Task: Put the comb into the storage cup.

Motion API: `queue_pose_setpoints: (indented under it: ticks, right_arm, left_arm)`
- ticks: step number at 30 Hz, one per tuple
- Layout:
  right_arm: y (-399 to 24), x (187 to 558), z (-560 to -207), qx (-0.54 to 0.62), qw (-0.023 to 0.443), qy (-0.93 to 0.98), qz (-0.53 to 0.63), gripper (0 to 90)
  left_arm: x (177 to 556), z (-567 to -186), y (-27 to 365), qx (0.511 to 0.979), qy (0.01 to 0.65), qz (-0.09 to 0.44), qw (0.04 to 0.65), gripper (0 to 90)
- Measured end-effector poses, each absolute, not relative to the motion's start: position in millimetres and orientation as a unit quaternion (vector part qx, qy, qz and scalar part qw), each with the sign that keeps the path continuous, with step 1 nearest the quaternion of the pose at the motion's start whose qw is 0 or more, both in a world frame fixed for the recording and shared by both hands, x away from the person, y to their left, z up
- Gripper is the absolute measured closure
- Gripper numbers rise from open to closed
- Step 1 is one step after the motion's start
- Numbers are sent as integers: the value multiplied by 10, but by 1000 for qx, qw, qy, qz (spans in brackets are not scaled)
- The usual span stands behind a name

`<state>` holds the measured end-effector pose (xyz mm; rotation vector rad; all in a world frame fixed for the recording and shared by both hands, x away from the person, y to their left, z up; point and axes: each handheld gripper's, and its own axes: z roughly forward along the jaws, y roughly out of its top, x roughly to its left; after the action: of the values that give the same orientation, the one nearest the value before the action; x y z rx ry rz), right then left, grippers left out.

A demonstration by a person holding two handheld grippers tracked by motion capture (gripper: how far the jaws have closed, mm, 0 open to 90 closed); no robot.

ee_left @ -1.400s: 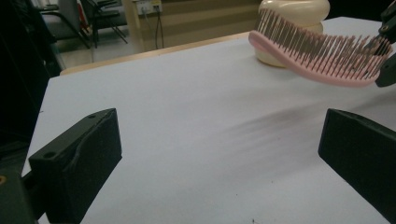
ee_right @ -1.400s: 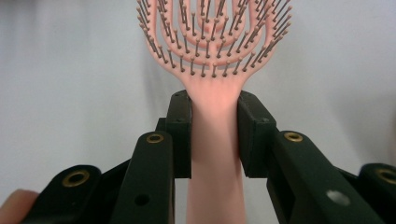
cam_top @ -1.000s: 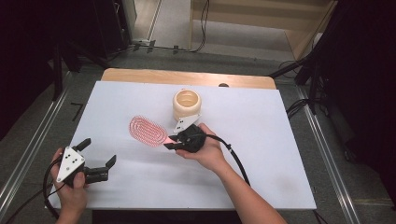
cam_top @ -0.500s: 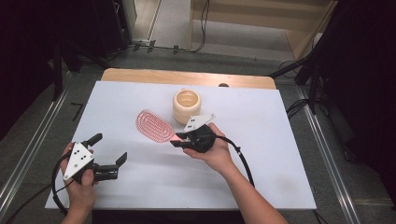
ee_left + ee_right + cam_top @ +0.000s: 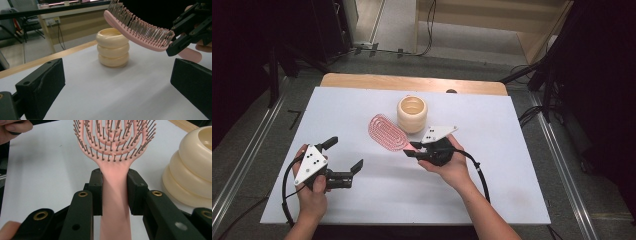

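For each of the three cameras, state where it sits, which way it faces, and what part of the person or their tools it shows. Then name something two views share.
High view: above the near table edge, facing forward and down; both forearms, left gripper and right gripper.
Left gripper view: on the left gripper, looking level across the white table; its own spread fingers.
Right gripper view: on the right gripper, looking along the pink brush; its fingers clamp the handle.
Shared: the brush and the cream ringed pot.
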<state>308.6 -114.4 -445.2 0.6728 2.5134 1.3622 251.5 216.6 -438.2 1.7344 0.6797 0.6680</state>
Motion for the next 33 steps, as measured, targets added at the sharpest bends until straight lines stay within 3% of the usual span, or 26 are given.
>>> queue_pose_setpoints:
  ticks: [17,33]
  right_arm:
    - [-1375,2990,-4502,261,131,821,490,679]
    - [-1317,2930,-4616,270,136,812,500,679]
  left_arm:
    - [2747,-4238,1786,728,274,241,580,0]
    - [2776,-4257,1613,728,271,171,605,0]
